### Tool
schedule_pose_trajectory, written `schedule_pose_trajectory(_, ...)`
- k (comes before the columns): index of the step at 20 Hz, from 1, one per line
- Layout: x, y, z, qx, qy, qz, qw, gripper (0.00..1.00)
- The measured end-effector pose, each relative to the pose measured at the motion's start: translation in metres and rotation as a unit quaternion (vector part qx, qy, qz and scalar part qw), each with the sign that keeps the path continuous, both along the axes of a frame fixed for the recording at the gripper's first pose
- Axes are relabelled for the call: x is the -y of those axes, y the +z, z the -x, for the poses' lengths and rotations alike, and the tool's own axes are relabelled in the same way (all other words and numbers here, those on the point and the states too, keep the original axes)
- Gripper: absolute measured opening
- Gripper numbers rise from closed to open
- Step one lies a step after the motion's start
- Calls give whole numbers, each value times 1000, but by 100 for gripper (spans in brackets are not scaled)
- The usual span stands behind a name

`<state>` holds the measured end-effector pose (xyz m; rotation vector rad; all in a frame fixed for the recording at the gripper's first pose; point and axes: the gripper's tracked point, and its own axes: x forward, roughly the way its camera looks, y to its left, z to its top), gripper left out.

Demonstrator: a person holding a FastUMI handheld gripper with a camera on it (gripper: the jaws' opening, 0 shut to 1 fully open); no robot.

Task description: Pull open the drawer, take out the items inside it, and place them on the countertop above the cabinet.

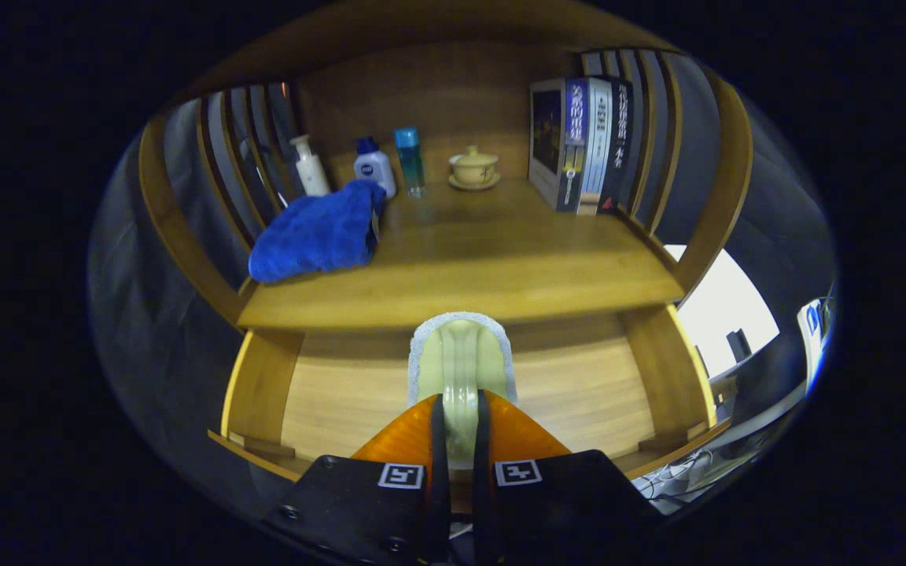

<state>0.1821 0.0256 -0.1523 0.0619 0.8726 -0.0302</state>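
My gripper (459, 402) is shut on a pale green brush (461, 354) with a white fuzzy rim, held upright between both fingers. The brush hangs over the open wooden drawer (579, 393), whose bare bottom shows on either side of it. The brush's top reaches level with the front edge of the wooden countertop (461, 283) just beyond. On the countertop's left side lies a crumpled blue cloth (315, 232).
Along the back of the countertop stand a white pump bottle (310, 165), a white bottle with a blue cap (374, 167), a slim teal bottle (410, 161) and a lidded teacup on a saucer (473, 167). Books (583, 141) stand at the right. Curved wooden slats flank both sides.
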Motion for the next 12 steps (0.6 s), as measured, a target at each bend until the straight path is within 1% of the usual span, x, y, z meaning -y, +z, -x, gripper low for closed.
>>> schedule_pose_trajectory(3, 7, 24, -45, 26, 0, 33, 999, 20)
schedule_pose_trajectory(5, 0, 30, -74, 38, -3, 24, 999, 20)
schedule_pose_trajectory(7, -7, 25, -94, 31, -7, 12, 999, 20)
schedule_pose_trajectory(11, -13, 1, -123, 10, -7, 18, 1000, 20)
schedule_pose_trajectory(12, -12, -3, -126, 5, -13, 18, 1000, 20)
